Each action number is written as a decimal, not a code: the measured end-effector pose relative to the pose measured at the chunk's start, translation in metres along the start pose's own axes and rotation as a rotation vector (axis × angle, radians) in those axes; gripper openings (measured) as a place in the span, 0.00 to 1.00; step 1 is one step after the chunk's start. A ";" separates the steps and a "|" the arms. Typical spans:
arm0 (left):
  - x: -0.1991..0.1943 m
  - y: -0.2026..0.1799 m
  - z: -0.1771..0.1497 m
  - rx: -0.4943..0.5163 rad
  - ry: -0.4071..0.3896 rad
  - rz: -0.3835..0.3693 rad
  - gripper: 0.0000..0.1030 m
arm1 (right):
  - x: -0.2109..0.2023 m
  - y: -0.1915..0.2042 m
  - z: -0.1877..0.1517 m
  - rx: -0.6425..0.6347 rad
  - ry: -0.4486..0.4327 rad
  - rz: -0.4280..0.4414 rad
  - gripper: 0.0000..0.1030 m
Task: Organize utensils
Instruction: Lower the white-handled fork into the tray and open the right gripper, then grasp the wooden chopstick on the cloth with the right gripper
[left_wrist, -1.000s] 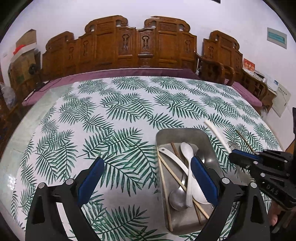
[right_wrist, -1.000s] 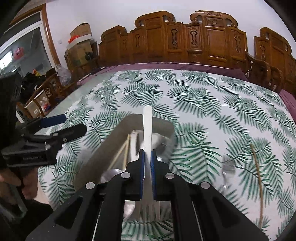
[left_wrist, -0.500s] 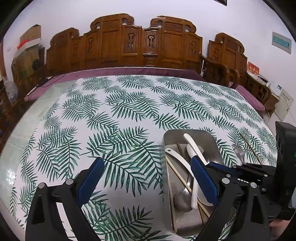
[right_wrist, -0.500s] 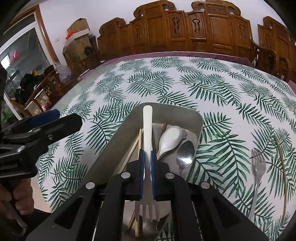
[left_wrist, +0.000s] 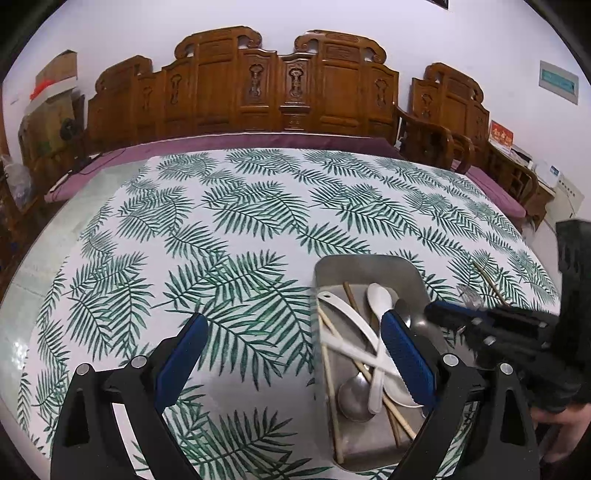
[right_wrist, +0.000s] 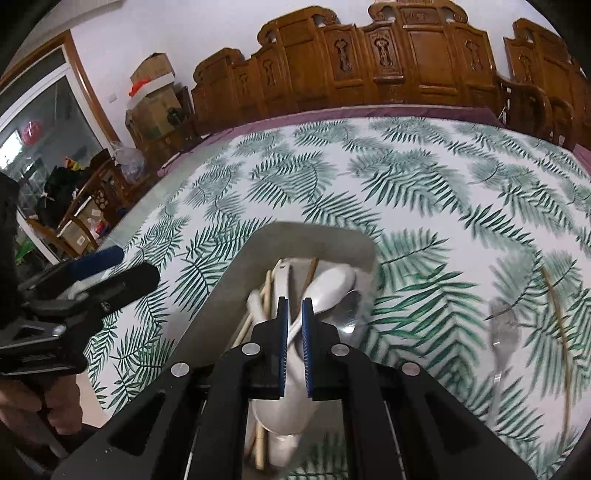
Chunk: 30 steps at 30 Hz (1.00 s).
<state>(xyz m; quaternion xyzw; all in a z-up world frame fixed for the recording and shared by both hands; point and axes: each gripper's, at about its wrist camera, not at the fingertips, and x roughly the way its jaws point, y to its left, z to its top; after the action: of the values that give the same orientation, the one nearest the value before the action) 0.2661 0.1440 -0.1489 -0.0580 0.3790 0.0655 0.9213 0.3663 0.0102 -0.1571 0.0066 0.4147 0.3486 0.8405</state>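
A metal tray (left_wrist: 365, 264) (right_wrist: 236, 291) on the leaf-print table holds white plastic spoons (left_wrist: 378, 299), a metal spoon (left_wrist: 354, 395), chopsticks (left_wrist: 327, 354) and the white plastic fork (right_wrist: 280, 280). My right gripper (right_wrist: 294, 306) (left_wrist: 436, 308) hovers just over the tray; its jaws stand a little apart and the white fork lies below them in the tray. My left gripper (left_wrist: 291, 328) is wide open and empty, left of the tray, its right finger (left_wrist: 406, 362) over the tray.
A clear plastic fork (right_wrist: 504, 328) (left_wrist: 467, 295) and a single wooden chopstick (right_wrist: 557, 317) (left_wrist: 489, 282) lie on the cloth right of the tray. Carved wooden chairs (left_wrist: 288, 85) line the far edge of the table.
My right gripper carried the white fork down over the tray, then its jaws parted and the fork dropped among the utensils. The left gripper stayed open.
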 end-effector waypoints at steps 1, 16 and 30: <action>0.000 -0.002 0.000 0.002 -0.001 -0.003 0.88 | -0.006 -0.004 0.001 -0.009 -0.008 -0.010 0.09; -0.006 -0.074 -0.009 0.075 0.000 -0.112 0.88 | -0.087 -0.129 -0.026 -0.036 -0.036 -0.285 0.12; -0.002 -0.132 -0.024 0.143 0.023 -0.173 0.88 | -0.070 -0.185 -0.063 0.011 0.072 -0.315 0.22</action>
<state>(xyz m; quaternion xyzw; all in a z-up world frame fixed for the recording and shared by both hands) 0.2699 0.0103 -0.1567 -0.0255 0.3869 -0.0423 0.9208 0.4005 -0.1888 -0.2059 -0.0665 0.4423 0.2103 0.8693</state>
